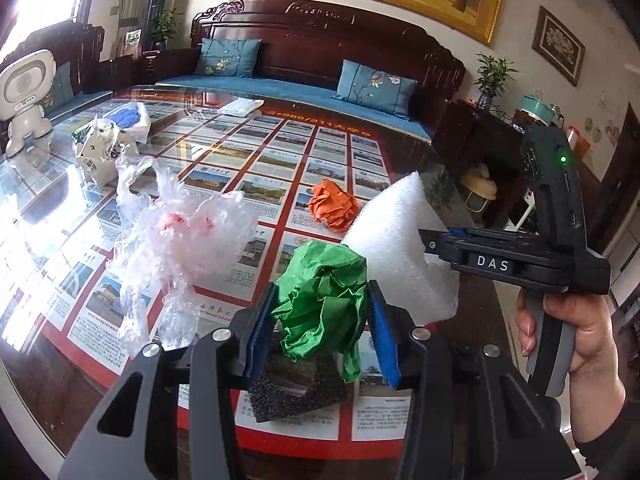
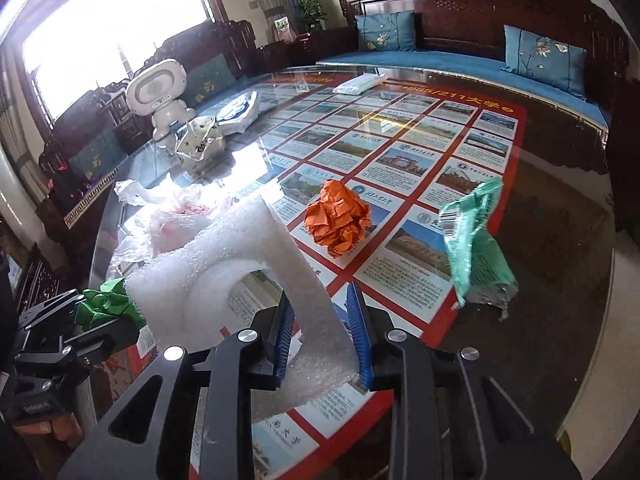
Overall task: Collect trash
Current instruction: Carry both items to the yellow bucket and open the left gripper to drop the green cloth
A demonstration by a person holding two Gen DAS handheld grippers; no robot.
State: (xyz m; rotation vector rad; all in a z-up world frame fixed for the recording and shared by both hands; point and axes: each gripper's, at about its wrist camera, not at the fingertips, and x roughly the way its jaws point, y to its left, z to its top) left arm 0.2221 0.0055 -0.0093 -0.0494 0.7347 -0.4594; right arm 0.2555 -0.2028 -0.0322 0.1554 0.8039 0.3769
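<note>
My left gripper (image 1: 322, 312) is shut on a crumpled green paper ball (image 1: 324, 300), held above a black foam piece (image 1: 296, 392) on the glass table. My right gripper (image 2: 320, 330) is shut on a curved sheet of white foam (image 2: 240, 264); it also shows in the left wrist view (image 1: 396, 248) at the right gripper's tip (image 1: 430, 240). A crumpled orange paper ball (image 2: 338, 222) (image 1: 332, 206) lies mid-table. A clear plastic bag (image 1: 180, 240) (image 2: 172, 216) lies to the left. A green wrapper (image 2: 476, 244) lies to the right.
A glass table (image 2: 560, 240) covers a red poster of photos. A white toy robot (image 2: 160, 96) (image 1: 24, 96), a printed paper bag (image 2: 200, 142) (image 1: 98, 152) and a blue-white packet (image 1: 128, 118) stand at the far left. A wooden sofa (image 1: 320, 60) lies behind.
</note>
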